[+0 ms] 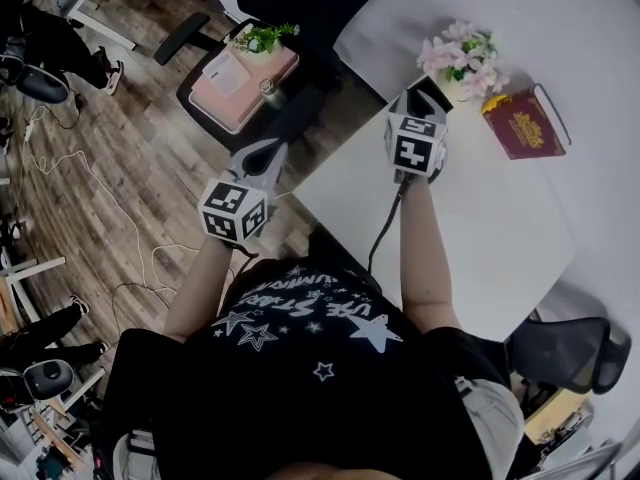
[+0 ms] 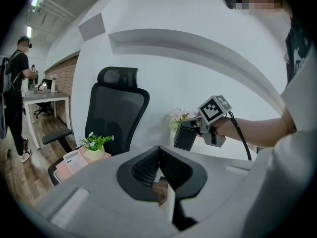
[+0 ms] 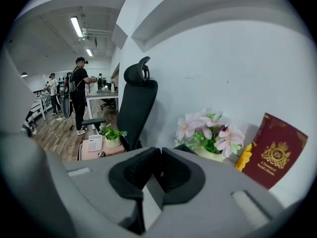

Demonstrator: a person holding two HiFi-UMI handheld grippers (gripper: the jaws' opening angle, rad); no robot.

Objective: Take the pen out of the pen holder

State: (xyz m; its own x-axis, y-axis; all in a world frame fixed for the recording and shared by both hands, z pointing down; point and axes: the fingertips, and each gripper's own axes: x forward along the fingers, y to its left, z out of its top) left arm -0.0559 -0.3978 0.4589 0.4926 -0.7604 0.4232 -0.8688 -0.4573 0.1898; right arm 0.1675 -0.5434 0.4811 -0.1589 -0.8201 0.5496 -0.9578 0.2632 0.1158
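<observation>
I see no pen in any view. A black box-shaped holder [image 2: 186, 136] stands on the white table [image 1: 480, 228] beside a pot of pink flowers [image 1: 462, 60]. My right gripper [image 1: 418, 103] points at it from close by; its top edge [image 3: 185, 147] shows just behind the jaws. In the right gripper view the pads [image 3: 148, 167] meet at the tips, with nothing visible between them. My left gripper [image 1: 268, 156] hangs off the table's left edge over the wooden floor. Its jaws [image 2: 158, 150] are shut and empty.
A dark red book [image 1: 522, 121] leans against the wall right of the flowers. A black office chair [image 2: 116, 108] left of the table carries a pink tray [image 1: 245, 73] with a small green plant. People [image 3: 79, 90] stand at desks far across the room.
</observation>
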